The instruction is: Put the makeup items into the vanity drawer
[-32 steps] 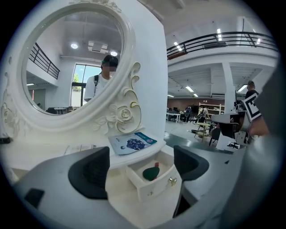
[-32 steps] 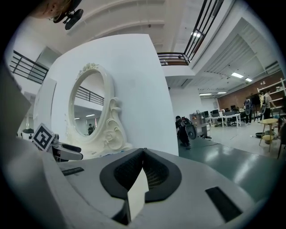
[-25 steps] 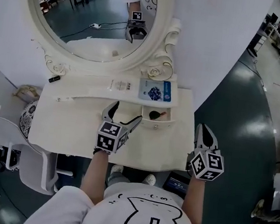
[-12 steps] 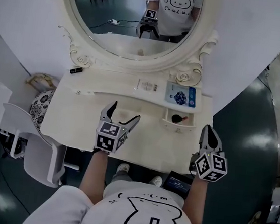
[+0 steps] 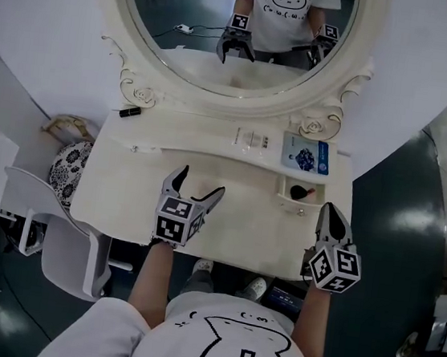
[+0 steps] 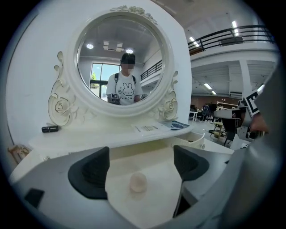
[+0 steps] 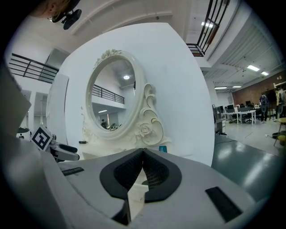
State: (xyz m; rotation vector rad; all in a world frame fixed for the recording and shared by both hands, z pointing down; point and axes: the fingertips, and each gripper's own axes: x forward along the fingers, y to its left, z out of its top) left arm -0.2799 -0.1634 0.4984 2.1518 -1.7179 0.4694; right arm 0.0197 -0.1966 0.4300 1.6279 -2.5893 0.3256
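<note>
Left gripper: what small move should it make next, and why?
Probably ease the left gripper forward and shut it on the pale round item: its jaws stand apart, the item lies on the tabletop just ahead between them, and the drawer stands open.

White chair, perhaps a patterned stool

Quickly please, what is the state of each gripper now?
Left gripper: open, gripping nothing; a small pale round thing lies on the vanity top, seen between its jaws.
Right gripper: closed, empty.
</note>
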